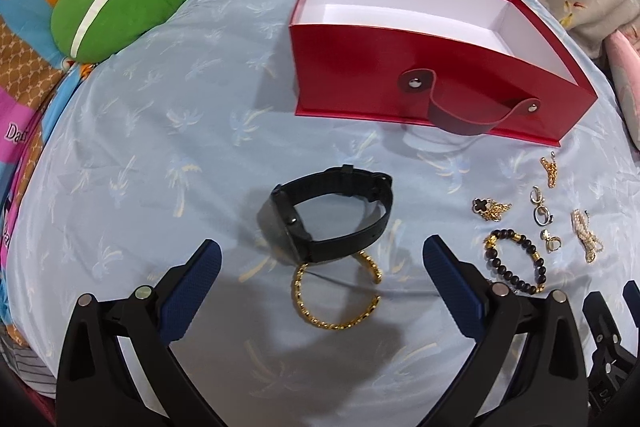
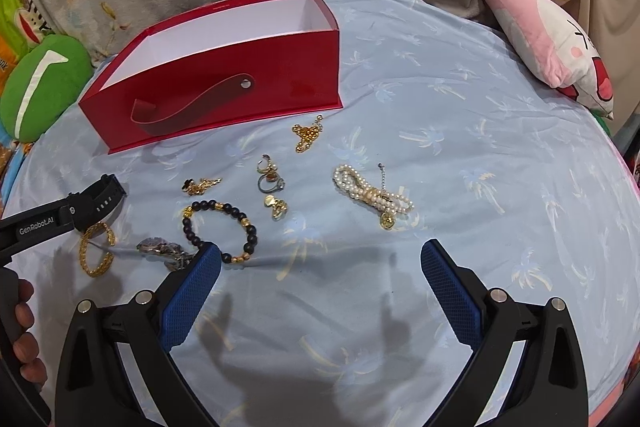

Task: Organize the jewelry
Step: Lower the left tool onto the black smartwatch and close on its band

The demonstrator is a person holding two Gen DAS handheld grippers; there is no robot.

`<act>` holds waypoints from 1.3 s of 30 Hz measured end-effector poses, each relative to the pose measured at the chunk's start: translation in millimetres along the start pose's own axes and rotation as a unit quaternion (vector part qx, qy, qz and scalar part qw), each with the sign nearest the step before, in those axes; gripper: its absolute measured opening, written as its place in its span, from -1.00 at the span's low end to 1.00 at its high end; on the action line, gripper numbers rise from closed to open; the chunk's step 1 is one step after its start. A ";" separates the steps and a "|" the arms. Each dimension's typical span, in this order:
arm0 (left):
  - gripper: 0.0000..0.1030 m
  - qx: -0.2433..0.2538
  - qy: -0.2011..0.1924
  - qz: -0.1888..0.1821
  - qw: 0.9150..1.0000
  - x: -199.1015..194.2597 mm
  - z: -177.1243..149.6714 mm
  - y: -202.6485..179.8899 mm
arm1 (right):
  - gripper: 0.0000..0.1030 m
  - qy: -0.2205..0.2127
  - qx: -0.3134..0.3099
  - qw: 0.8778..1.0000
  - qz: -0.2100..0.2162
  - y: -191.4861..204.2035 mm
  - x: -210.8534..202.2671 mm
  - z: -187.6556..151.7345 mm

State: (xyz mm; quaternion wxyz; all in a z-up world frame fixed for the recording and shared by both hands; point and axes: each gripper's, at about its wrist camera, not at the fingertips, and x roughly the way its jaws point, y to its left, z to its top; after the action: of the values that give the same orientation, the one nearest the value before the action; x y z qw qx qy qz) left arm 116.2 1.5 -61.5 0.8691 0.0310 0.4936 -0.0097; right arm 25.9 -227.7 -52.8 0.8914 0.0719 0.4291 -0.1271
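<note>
Left wrist view: the left gripper (image 1: 320, 263) hangs with jaws wide apart and empty over a black watch (image 1: 326, 213) and gold bangle (image 1: 336, 297); the red box (image 1: 420, 83) sits beyond.

Right wrist view: the right gripper (image 2: 320, 263) is likewise spread, empty; a pearl bracelet (image 2: 372, 193) lies ahead, a beaded bracelet (image 2: 220, 229) to the left.

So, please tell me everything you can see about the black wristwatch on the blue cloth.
The black wristwatch stands on its edge on the pale blue sheet, its strap closed into a loop. The case and the band are both matte black, and the band looks like rubber or leather. It sits just beyond the open left claw, and neither finger touches it. Its case overlaps the gold chain bangle. The red box stands behind it, apart.
</note>
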 end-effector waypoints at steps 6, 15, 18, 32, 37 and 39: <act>0.91 0.013 0.009 0.003 1.000 12.0 2.8 -7.6 | 0.90 -0.002 0.012 1.000 -0.011 -12.2 1.6 2.5; 0.66 -0.002 0.028 0.002 1.000 33.0 6.0 -2.0 | 0.90 -0.001 0.034 0.999 -0.030 -32.4 7.6 4.8; 0.55 -0.006 0.038 -0.005 0.999 39.5 6.7 2.1 | 0.90 -0.001 0.041 0.999 -0.035 -39.6 10.1 6.5; -0.61 -0.021 0.048 -0.057 0.997 48.6 9.1 27.6 | 0.90 0.007 0.031 0.999 -0.028 -31.1 19.6 7.0; -0.39 -0.018 0.050 -0.082 0.995 38.8 7.7 33.6 | 0.90 0.008 0.032 0.999 -0.027 -31.6 20.1 7.2; -0.30 -0.022 0.038 -0.083 0.996 27.0 6.7 35.8 | 0.90 0.007 0.034 0.999 -0.028 -33.1 20.6 7.7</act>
State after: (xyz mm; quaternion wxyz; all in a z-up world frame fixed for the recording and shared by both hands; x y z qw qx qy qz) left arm 137.6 37.2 -79.7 0.8464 -0.0288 0.5272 -0.0703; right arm 34.5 -264.6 -64.8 0.8813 0.0915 0.4330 -0.1660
